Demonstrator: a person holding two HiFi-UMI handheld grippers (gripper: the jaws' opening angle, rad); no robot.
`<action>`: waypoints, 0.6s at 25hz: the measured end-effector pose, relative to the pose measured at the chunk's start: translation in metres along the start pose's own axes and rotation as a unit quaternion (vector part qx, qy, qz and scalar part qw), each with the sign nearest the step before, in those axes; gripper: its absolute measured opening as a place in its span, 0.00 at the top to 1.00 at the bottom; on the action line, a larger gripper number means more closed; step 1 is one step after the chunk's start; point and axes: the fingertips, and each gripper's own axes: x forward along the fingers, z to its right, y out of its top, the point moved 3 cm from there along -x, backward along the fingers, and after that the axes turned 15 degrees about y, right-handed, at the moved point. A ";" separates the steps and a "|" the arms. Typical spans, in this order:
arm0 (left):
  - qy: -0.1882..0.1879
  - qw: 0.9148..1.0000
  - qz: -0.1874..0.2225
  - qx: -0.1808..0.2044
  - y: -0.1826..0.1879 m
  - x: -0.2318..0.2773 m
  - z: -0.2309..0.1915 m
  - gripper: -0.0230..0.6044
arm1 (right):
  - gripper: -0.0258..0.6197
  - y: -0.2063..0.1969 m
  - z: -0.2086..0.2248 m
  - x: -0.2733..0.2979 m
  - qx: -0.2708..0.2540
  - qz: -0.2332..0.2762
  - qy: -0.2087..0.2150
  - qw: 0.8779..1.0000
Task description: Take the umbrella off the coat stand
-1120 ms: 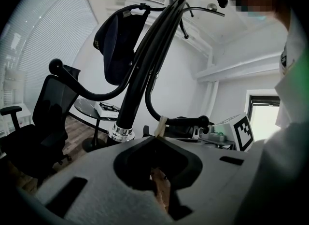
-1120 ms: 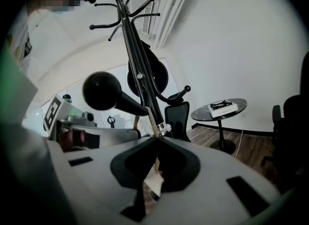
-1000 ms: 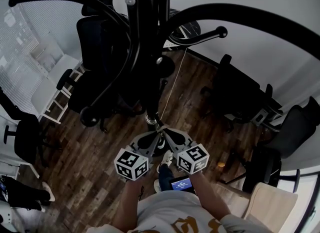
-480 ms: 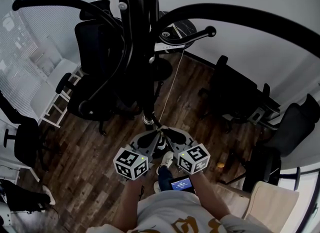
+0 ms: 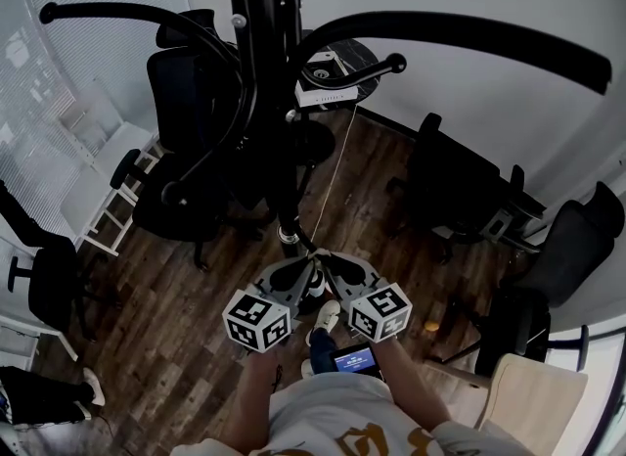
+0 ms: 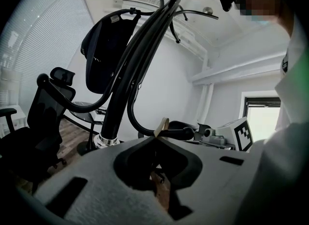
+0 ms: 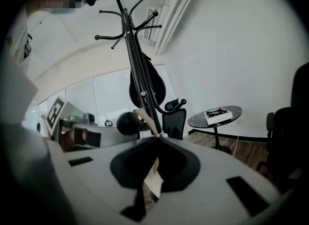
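**Both grippers pinched shut under the umbrella**

The left gripper (image 6: 157,137) and right gripper (image 7: 158,138) meet tip to tip, each clamped on a pale strap (image 7: 153,183). Just beyond, the umbrella (image 5: 284,205) hangs upright against the coat stand (image 5: 256,14), equally near both.

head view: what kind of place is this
Most likely an office or meeting room: several black swivel chairs, a small round table and slatted blinds along one wall.
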 end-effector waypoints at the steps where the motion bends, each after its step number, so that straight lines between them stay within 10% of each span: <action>1: -0.001 1.000 0.000 0.000 0.000 -0.001 0.001 0.93 | 0.93 0.000 -0.001 -0.001 -0.001 0.000 0.000 1.000; 15: -0.016 1.000 0.004 0.012 0.004 -0.009 0.020 0.93 | 0.93 0.006 -0.010 -0.021 -0.009 0.008 -0.011 1.000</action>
